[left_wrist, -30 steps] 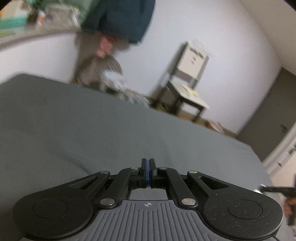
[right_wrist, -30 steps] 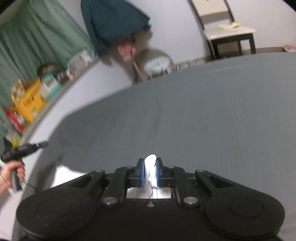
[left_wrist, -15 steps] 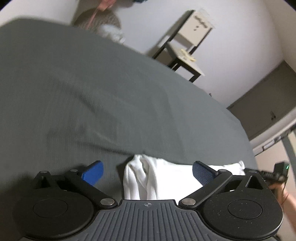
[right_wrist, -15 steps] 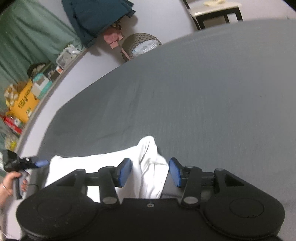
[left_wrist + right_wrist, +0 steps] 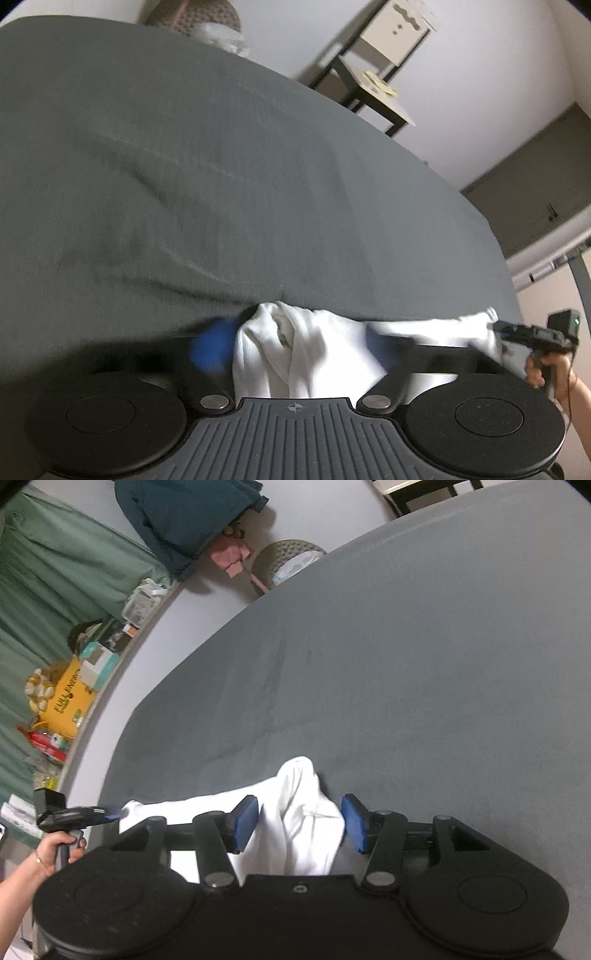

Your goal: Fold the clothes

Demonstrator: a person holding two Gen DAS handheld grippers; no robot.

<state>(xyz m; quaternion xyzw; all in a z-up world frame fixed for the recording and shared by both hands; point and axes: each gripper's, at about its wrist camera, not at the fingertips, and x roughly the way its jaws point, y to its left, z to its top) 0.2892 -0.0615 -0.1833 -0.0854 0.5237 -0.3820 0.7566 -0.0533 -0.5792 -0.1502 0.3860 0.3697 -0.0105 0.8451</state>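
both sets of jaws are standing apart, the left gripper [image 5: 299,345] and the right gripper [image 5: 300,823] each straddling a bunched end of the white garment [image 5: 295,812] without clamping it. the garment is lying stretched along the near edge of the grey bed [image 5: 424,664].

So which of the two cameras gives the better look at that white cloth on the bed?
The right wrist view: the white cloth is sharp there, bunched between the open right gripper. The left wrist view shows the same cloth wider, but smeared by blur.
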